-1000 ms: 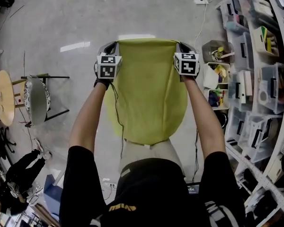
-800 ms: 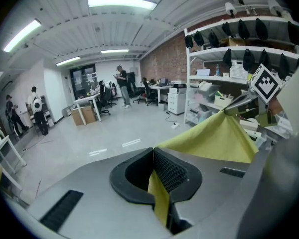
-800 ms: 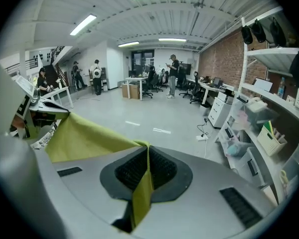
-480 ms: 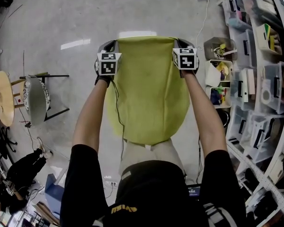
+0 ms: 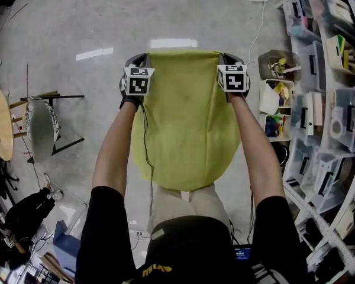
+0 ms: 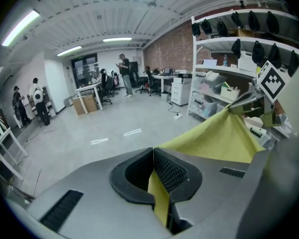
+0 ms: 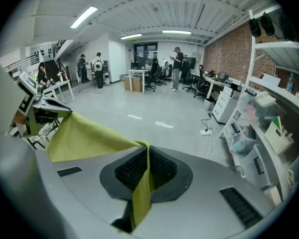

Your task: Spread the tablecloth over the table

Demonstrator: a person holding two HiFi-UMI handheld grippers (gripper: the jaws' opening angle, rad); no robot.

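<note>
Grey workshop floor [image 5: 65, 34] lies under the yellow-green tablecloth [image 5: 186, 123], whose top edge stretches from one set of jaws to the other. Left gripper [image 6: 153, 168] and right gripper [image 7: 147, 158] each clamp a top corner between closed pads. Storage shelves [image 5: 325, 99] stand outside the right gripper.

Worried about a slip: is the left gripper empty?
No, the left gripper is shut on an edge of the yellow tablecloth.

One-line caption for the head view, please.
The left gripper and right gripper, both shut on a yellow-green tablecloth, hold it stretched between them.
</note>
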